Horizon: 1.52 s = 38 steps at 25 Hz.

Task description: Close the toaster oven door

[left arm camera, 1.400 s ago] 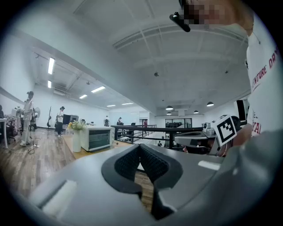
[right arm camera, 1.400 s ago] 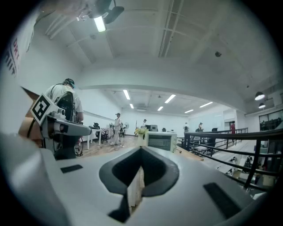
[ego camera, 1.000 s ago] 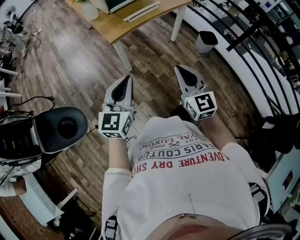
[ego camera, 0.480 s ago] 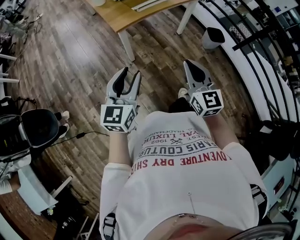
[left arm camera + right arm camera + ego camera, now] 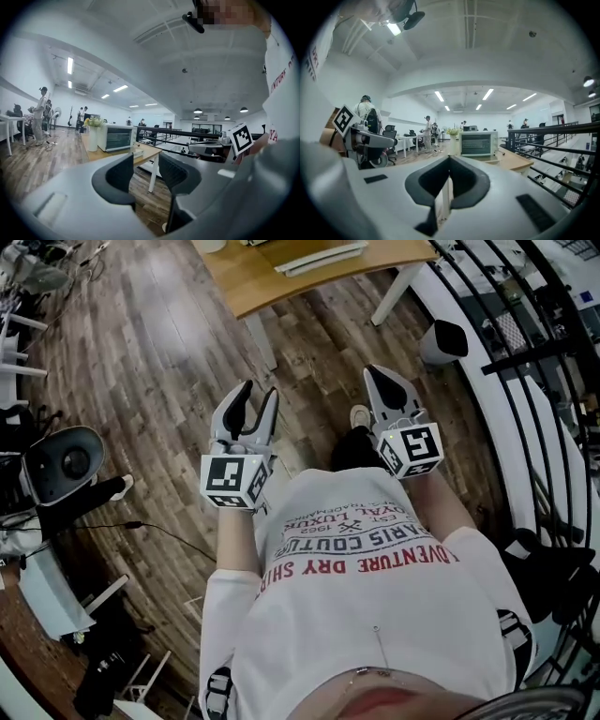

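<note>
**Grippers held at the chest, toaster oven well off on a tabletop**

Standing on a wooden plank floor [image 5: 141,352], a person in a white printed T-shirt [image 5: 375,596] holds both grippers out in front of the chest. The left gripper [image 5: 260,392] has just been opening; its jaws stand wide apart with nothing between them. The right gripper [image 5: 378,381] has its jaws pressed together, also on nothing. Each carries its marker cube just ahead of the wrist.

The toaster oven [image 5: 116,137] sits on a light wooden tabletop [image 5: 253,282] with white legs, well apart from both grippers, its glass front turned towards them. At this range it cannot be told whether the door is open or shut. A white vase of flowers [image 5: 92,136] stands just beside the oven. A black railing [image 5: 548,136] runs along the person's right, with a waste bin [image 5: 445,341] near it, and an office chair [image 5: 66,460] stands to the left.
</note>
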Each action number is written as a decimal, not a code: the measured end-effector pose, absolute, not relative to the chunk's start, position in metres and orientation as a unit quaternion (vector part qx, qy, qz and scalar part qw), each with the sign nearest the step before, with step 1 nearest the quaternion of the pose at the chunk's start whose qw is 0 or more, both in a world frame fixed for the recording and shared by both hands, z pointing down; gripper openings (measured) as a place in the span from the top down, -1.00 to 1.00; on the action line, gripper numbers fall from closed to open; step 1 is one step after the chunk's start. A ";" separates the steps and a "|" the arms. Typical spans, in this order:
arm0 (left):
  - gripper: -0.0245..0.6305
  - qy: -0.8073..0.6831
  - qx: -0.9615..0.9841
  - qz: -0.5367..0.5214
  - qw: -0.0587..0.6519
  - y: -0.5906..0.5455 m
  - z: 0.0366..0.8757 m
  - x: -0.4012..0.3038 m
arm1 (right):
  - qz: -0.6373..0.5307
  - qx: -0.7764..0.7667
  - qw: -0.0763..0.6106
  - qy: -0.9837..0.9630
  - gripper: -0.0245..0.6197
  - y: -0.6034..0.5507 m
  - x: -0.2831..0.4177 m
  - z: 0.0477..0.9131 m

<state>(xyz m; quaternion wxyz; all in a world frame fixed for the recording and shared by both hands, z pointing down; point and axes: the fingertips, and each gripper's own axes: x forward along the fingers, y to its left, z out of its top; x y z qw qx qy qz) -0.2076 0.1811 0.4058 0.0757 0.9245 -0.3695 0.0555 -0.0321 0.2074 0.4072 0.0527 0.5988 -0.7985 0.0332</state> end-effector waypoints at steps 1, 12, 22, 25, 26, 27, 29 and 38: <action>0.45 -0.379 0.920 0.057 0.078 0.174 0.409 -0.200 | 0.035 0.592 0.052 -0.803 0.90 0.197 -0.022 0.411; 0.45 -0.474 0.871 0.072 0.101 0.074 0.421 -0.092 | 0.035 0.543 0.051 -0.837 0.90 0.065 0.113 0.412; 0.45 -0.506 0.844 0.099 0.148 0.005 0.462 -0.033 | 0.055 0.476 0.088 -0.873 0.90 -0.018 0.151 0.432; 0.45 -0.512 0.838 0.100 0.161 -0.014 0.475 -0.034 | 0.061 0.454 0.096 -0.884 0.90 -0.037 0.145 0.439; 0.45 -0.514 0.836 0.099 0.163 -0.022 0.479 -0.035 | 0.060 0.447 0.101 -0.887 0.90 -0.043 0.143 0.442; 0.45 -0.516 0.834 0.100 0.165 -0.030 0.483 -0.036 | 0.059 0.442 0.105 -0.889 0.90 -0.049 0.140 0.445; 0.45 -0.519 0.831 0.101 0.174 -0.047 0.492 -0.038 | 0.056 0.435 0.112 -0.892 0.90 -0.063 0.135 0.451; 0.45 -0.545 0.797 0.112 0.236 -0.142 0.564 -0.054 | 0.052 0.432 0.141 -0.889 0.90 -0.146 0.117 0.483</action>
